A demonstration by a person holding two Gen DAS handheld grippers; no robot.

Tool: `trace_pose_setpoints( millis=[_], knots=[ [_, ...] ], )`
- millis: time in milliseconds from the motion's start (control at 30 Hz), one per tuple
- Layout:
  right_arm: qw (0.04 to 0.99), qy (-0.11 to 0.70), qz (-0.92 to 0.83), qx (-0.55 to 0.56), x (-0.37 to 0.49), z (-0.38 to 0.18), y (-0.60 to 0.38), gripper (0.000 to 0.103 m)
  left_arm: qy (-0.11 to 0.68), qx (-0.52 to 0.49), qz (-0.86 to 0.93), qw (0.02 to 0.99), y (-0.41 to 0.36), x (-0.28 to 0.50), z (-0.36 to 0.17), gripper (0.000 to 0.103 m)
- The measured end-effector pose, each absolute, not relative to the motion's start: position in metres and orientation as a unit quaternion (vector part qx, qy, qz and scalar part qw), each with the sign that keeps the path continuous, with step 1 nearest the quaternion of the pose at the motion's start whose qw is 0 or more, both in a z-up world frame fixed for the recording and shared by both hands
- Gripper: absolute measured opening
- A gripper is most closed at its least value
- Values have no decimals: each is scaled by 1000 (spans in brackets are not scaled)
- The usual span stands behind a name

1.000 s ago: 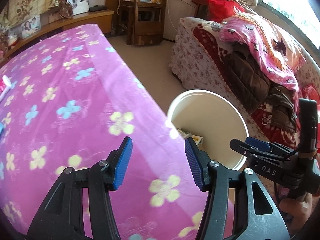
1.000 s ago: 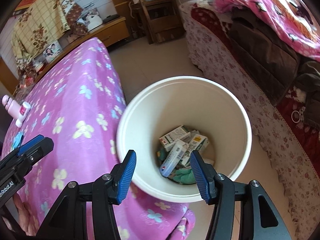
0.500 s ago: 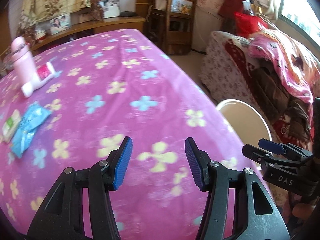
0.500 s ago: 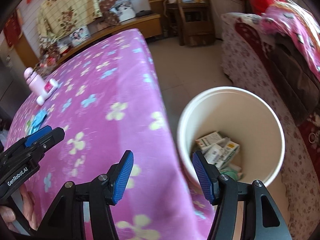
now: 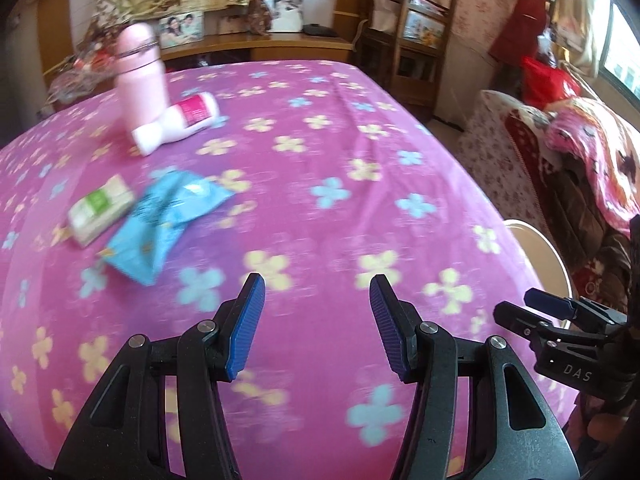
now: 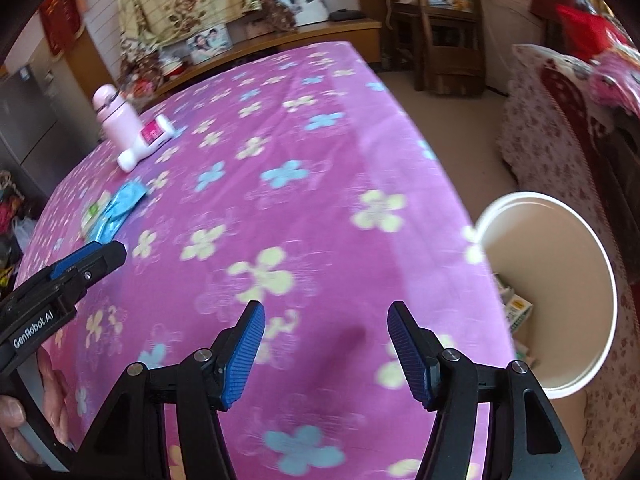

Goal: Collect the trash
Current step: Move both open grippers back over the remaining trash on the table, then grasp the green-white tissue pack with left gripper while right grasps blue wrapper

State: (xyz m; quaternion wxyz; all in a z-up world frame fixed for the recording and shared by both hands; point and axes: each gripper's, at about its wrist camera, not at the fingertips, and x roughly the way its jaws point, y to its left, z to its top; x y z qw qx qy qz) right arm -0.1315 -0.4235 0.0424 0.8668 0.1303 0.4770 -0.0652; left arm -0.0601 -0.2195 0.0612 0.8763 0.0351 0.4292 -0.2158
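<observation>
A pink flowered cloth (image 5: pixel 320 184) covers the table. On its far left lie a blue wrapper (image 5: pixel 168 216) and a small green-and-white box (image 5: pixel 100 208), side by side. Further back are a white tube with a pink label (image 5: pixel 180 120) and an upright pink flask (image 5: pixel 140 76). My left gripper (image 5: pixel 316 300) hovers open over bare cloth, well short of the wrapper. My right gripper (image 6: pixel 326 320) is over the cloth near the table's right edge, its jaws opening with nothing between them. A white bin (image 6: pixel 560 248) stands on the floor to the right, with small boxes (image 6: pixel 516 308) inside.
A sofa (image 5: pixel 560 184) piled with blankets runs along the right, close behind the bin. A wooden shelf unit (image 6: pixel 448 20) and a low cabinet with photos (image 6: pixel 280 40) stand at the back. Bare floor (image 6: pixel 452 120) lies between the table and the sofa. A hand (image 6: pixel 24 412) holds the left gripper.
Both views have swung left, away from the bin and over the table. The wrapper, box, tube and flask have come into view. The right jaws stand slightly wider.
</observation>
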Motion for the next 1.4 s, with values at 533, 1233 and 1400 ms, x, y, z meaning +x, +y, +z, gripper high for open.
trace_pose_setpoints(
  millis=[533, 1233, 1400],
  knots=[
    [861, 493, 1, 126, -79, 35, -351, 65, 453, 12, -126, 882, -69, 36, 50, 65],
    [851, 509, 65, 110, -1, 30, -277, 66, 472, 53, -119, 872, -61, 112, 16, 21],
    [848, 504, 76, 144, 23, 29, -259, 72, 467, 39, -124, 875, -46, 93, 26, 13]
  ],
)
